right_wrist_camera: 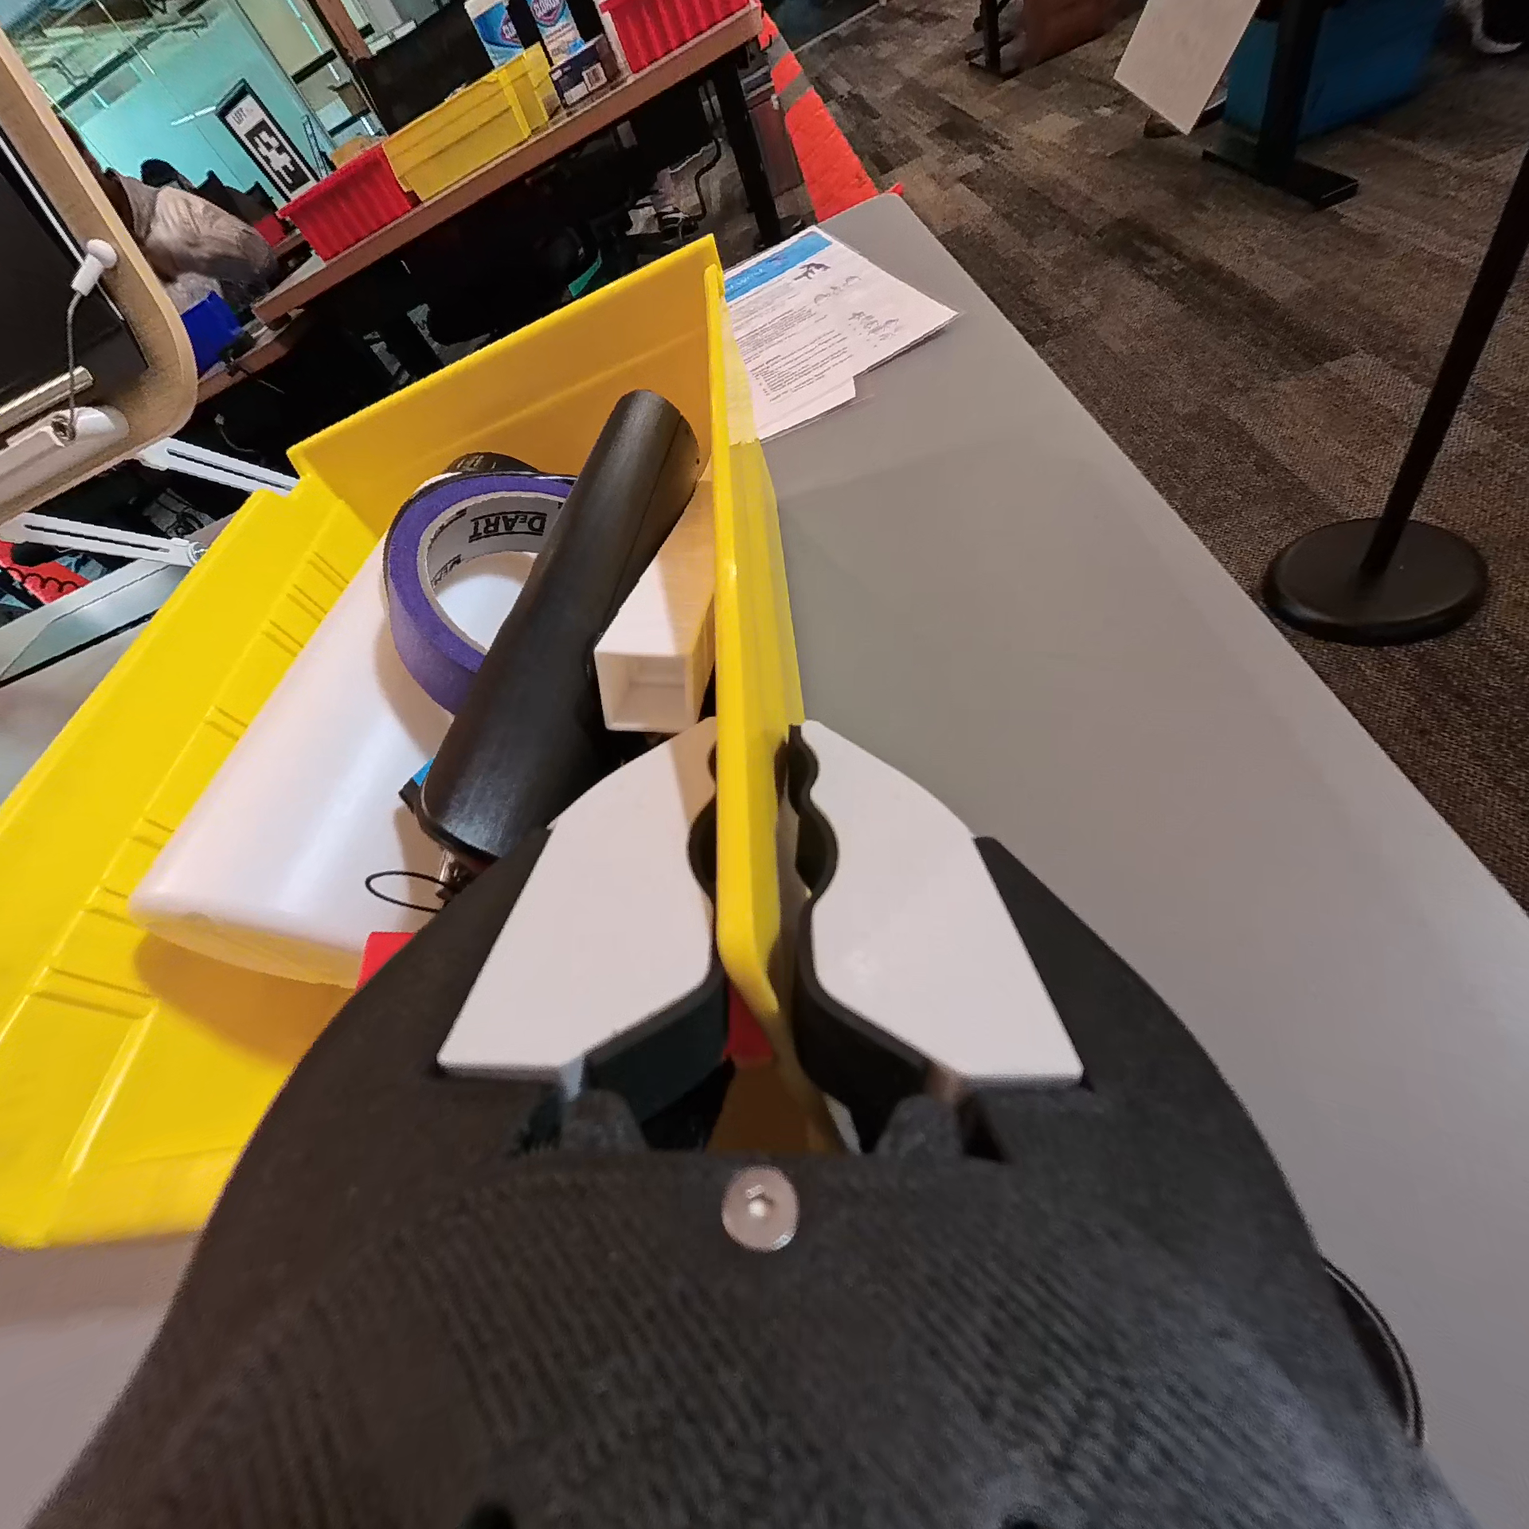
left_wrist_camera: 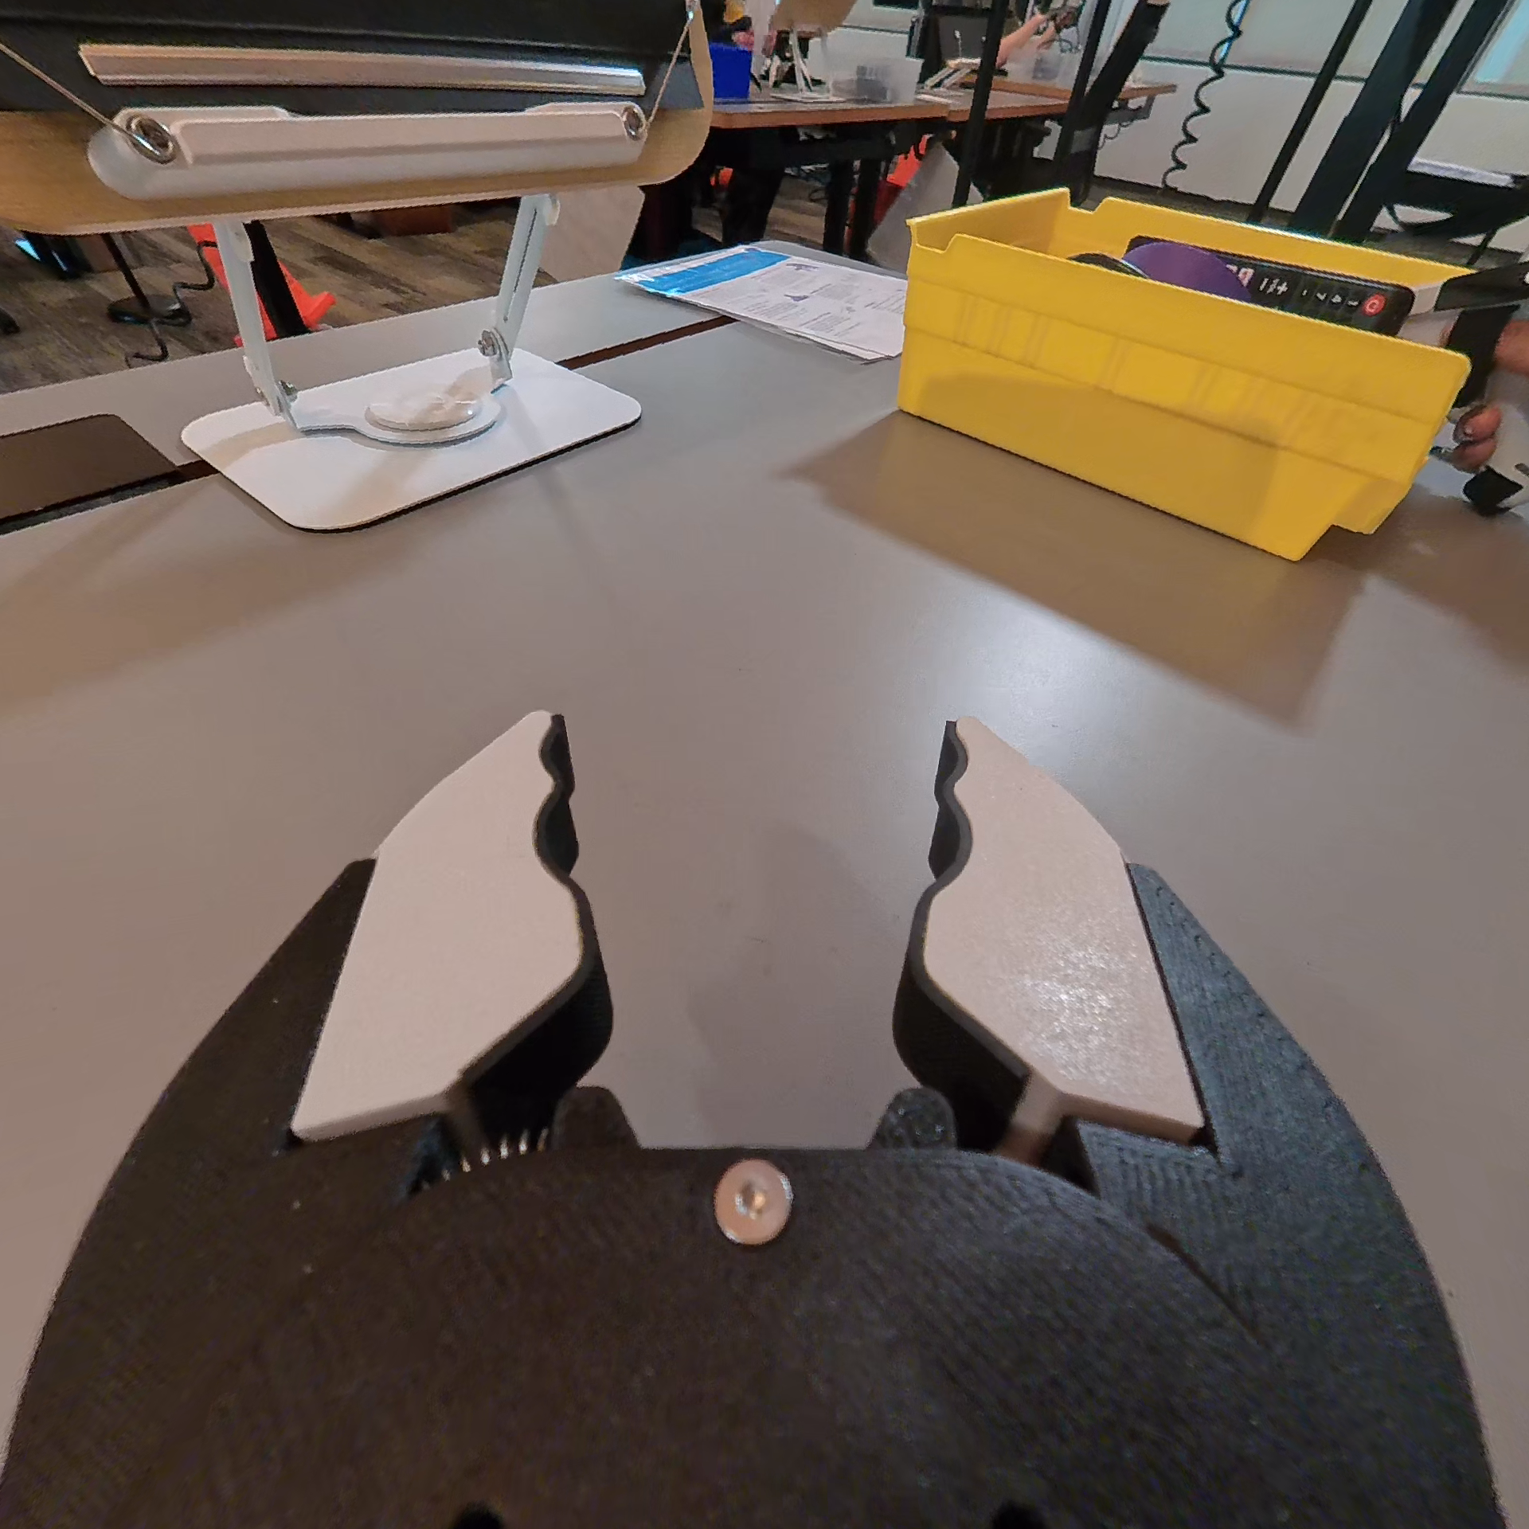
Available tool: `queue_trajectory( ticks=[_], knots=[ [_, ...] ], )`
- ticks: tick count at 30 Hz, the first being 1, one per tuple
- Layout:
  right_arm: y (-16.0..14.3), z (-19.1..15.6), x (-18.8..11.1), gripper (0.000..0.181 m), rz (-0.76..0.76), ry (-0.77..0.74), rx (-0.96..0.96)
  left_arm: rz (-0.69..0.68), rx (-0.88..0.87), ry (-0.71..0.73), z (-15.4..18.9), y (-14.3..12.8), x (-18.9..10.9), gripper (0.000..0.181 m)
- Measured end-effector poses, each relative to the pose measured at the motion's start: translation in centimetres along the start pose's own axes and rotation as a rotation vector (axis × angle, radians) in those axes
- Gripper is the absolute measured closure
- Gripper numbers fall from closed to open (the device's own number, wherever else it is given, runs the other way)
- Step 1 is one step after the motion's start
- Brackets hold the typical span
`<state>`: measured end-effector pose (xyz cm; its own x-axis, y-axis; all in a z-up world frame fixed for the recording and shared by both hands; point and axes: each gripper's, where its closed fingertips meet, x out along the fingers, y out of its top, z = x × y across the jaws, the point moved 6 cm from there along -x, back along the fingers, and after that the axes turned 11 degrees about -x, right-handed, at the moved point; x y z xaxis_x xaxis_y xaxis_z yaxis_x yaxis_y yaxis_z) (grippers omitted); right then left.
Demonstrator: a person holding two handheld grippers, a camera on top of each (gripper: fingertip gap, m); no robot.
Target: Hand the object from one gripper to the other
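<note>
**A:** Since my right gripper [right_wrist_camera: 757, 827] is clamped on the bin [right_wrist_camera: 149, 951]'s near-right wall, one finger inside and one outside, I'd guess it is there to drag or steady the bin. It isn't picking anything out of it.

**B:** And your left?

**A:** The left gripper [left_wrist_camera: 753, 745] hangs over the bare table [left_wrist_camera: 745, 596] with its fingers wide apart and nothing between them. The bin sits far right of it, well apart. I read that as waiting for a handover that hasn't begun.

**B:** What's in the bin?

**A:** There's a purple tape roll [right_wrist_camera: 447, 571] standing on edge, and a black cylinder [right_wrist_camera: 563, 629] leaning across it toward the far corner. A long white block [right_wrist_camera: 281, 827] lies along the floor, with an open-ended white box [right_wrist_camera: 654, 670] against the right wall. Something small and red [right_wrist_camera: 385, 951] sits near my inner finger, too hidden to name. From the left view I can also see a dark flat device with buttons, propped at the far end.

**B:** Which one gets handed over?

**A:** I can't tell. Whichever it is, it's lying loose in the bin, held by neither gripper. Outside the bin there's only a white stand [left_wrist_camera: 397, 438] at far left and some papers [left_wrist_camera: 794, 298] beyond.
</note>
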<state>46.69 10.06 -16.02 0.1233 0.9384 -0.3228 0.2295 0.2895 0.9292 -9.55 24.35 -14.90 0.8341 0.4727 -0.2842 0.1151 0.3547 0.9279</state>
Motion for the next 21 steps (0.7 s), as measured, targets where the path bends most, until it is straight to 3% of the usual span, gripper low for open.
queue_trajectory(
  ticks=[1, 11, 15, 21],
  knots=[
    [0.01, -0.01, 0.00, 0.168, 0.001, 0.002, 0.001, -0.003, -0.006, -0.003, 0.02, -0.03, 0.02, 0.096],
    [0.01, 0.01, 0.03, 0.164, 0.009, 0.033, 0.021, 0.003, -0.018, -0.006, -0.07, 0.02, -0.06, 0.096],
    [-0.04, -0.16, 0.11, 0.155, 0.009, 0.084, 0.044, 0.007, -0.023, -0.006, -0.12, 0.05, -0.12, 0.097],
    [-0.11, -0.04, 0.18, 0.159, 0.003, 0.058, 0.062, 0.010, -0.031, -0.008, -0.18, 0.07, -0.16, 0.097]
  ],
)
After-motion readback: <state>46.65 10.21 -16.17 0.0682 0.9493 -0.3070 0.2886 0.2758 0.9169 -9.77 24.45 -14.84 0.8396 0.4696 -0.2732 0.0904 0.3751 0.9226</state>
